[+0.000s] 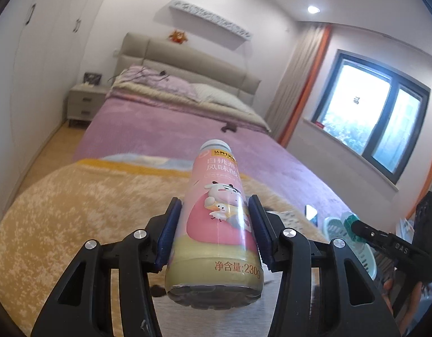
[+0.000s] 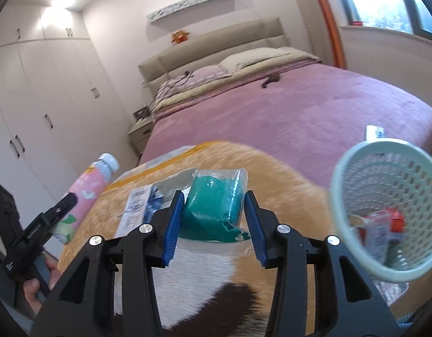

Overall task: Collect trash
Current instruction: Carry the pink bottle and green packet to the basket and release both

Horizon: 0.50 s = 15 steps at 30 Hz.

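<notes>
Between our left gripper's (image 1: 216, 224) pads sat a pink bottle (image 1: 218, 219), clamped (cap pointing away); our right gripper (image 2: 214, 213) pinched a teal packet (image 2: 213, 207), mesh basket (image 2: 384, 213) just right.

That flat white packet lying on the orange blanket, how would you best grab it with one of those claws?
Take the flat white packet by a short end, coming in low along the orange blanket. It lies flat and thin, so pinching across its width from above would likely slip; a jaw above and below the end seems surer. Both grippers are full now.
</notes>
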Available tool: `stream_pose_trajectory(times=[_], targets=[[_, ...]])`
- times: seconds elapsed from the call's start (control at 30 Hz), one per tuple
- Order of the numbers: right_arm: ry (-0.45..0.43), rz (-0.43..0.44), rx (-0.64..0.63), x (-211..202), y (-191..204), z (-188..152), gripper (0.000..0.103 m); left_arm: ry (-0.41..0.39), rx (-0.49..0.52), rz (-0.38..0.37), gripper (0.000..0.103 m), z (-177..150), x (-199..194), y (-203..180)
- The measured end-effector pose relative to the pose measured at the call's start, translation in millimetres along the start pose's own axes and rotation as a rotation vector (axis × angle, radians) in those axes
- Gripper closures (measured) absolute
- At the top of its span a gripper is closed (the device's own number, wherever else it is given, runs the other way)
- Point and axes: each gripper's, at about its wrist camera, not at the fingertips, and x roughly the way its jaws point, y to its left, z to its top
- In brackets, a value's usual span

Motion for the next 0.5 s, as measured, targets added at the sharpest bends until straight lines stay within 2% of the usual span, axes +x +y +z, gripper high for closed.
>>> stream_pose_trajectory(times=[0.27,0.5], targets=[[-0.053,-0.120,0.027,-43,-60,15,0.062,0.019,0.098,-0.101,0.055,1,3,-82],[-0.046,-0.200,0.133,-66,-139,25,0.062,0.083,0.170,-0.230,0.055,-10,34,-169]])
